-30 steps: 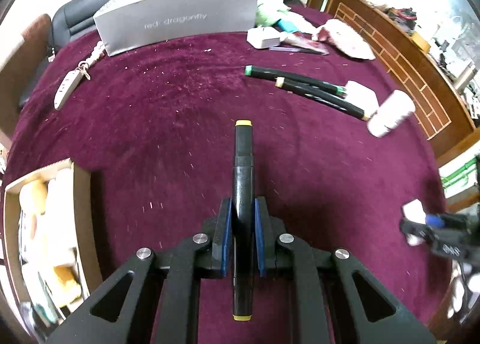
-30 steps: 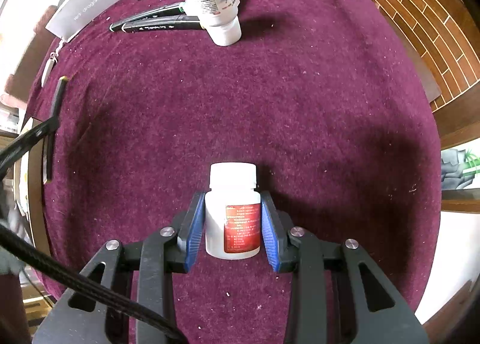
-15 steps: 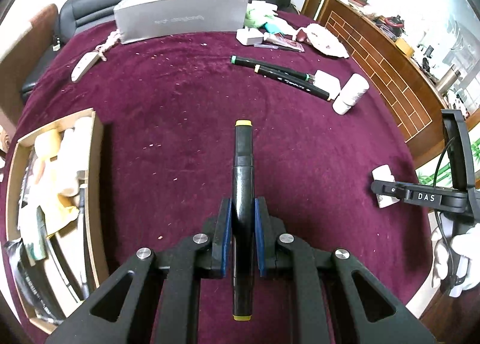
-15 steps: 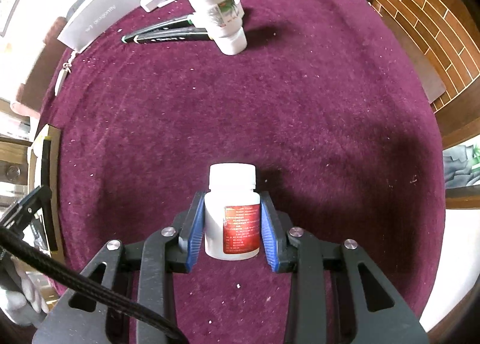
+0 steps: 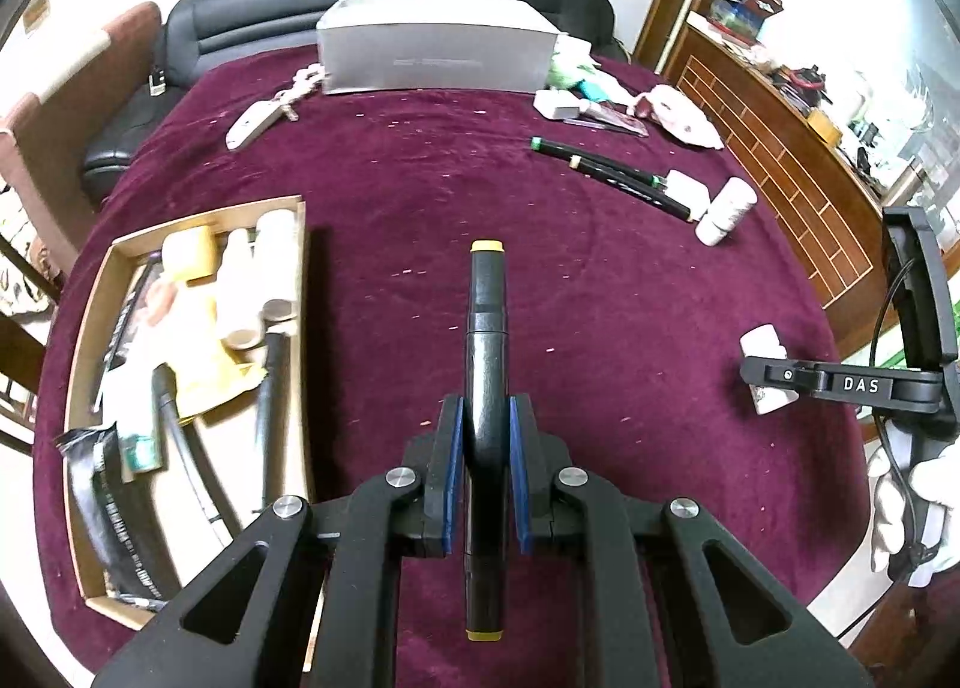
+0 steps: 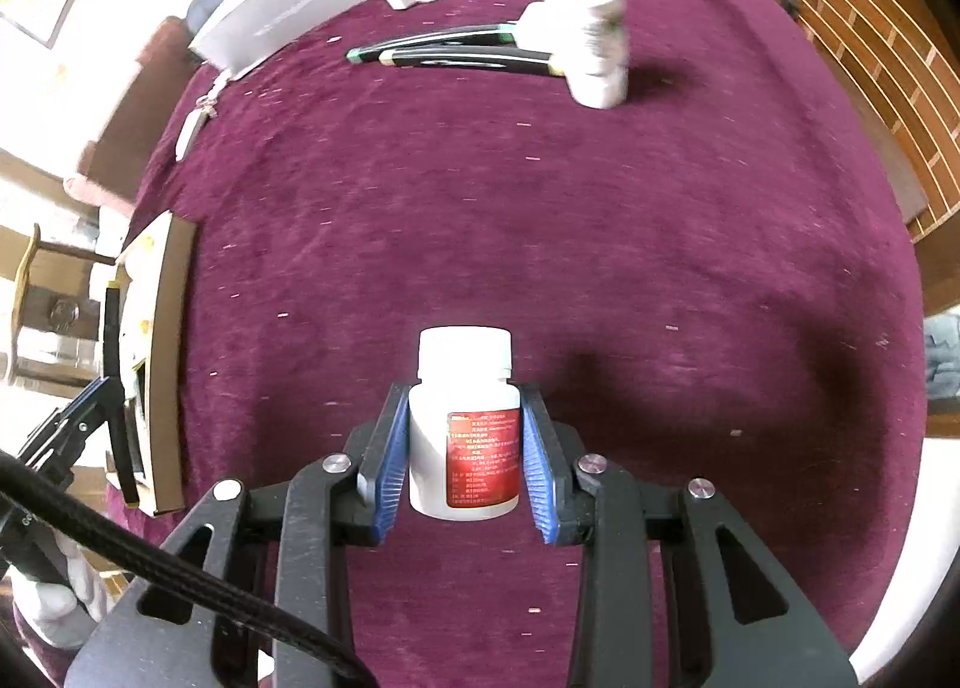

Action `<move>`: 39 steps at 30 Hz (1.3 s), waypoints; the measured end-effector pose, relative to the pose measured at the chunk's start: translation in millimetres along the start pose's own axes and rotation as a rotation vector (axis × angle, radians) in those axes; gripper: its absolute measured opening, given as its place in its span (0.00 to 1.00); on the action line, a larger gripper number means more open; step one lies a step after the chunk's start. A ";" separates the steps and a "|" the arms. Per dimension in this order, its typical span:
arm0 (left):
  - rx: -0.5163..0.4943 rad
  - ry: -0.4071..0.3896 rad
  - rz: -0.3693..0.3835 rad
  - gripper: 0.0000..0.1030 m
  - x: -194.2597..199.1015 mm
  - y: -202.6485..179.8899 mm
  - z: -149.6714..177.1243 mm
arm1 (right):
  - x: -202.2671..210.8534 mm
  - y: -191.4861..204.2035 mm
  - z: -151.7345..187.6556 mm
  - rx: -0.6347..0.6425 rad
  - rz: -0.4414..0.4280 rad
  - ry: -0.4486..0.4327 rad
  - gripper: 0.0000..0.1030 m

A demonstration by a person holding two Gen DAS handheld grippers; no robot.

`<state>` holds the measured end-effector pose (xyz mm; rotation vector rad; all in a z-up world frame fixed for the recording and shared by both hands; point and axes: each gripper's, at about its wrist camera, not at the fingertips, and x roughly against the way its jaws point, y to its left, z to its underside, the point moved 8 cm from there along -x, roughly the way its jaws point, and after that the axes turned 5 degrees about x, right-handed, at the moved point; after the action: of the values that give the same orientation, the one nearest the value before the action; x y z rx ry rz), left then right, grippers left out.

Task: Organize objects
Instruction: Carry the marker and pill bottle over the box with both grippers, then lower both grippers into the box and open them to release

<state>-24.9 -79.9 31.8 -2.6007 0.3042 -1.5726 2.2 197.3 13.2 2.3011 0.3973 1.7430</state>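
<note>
- Maroon velvet-like cloth [image 5: 600, 328] covers the table on which all objects lie.
- Readable writing: the letters "DAS" are printed in white on the arm of the right gripper [image 5: 762, 376] as seen from the left wrist view. The grey box [image 5: 432, 55] at the far edge carries a line of print too small to read.
- Left gripper [image 5: 485, 448]: blue pads [image 5: 453, 472] are closed narrowly on a black marker [image 5: 487, 388] with yellow end caps. The marker runs lengthwise between the pads, one end far beyond them and one end near the camera, held clear above the cloth.
- Right gripper [image 6: 462, 460]: blue pads [image 6: 387, 466] clamp the sides of a white pill bottle [image 6: 465, 424] at a moderate opening. The bottle has a white cap and a red label with white print that is too fine to read.
- Cardboard tray [image 5: 300, 268] lies at the left of the table and holds white bottles, dark markers and yellow items.
- Two more black markers [image 5: 612, 175] lie side by side at the far right, touching a second white bottle [image 5: 726, 208] lying on its side.
- A person's white-gloved hand [image 5: 918, 508] grips the right gripper's handle.
</note>
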 end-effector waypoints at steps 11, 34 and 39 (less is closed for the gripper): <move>0.063 -0.014 -0.016 0.11 20.4 69.5 8.7 | -14.4 88.6 -8.3 0.098 -0.053 0.010 0.31; 0.221 0.092 0.028 0.11 13.0 194.7 52.0 | -71.1 263.9 6.3 0.245 -0.203 0.110 0.32; 0.232 0.120 0.061 0.11 1.6 193.8 56.9 | -91.9 296.2 14.7 0.282 -0.216 0.166 0.32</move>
<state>1.9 -271.1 -27.6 -2.3087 0.1939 -1.6380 15.8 -112.6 26.9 2.1926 0.9402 1.8730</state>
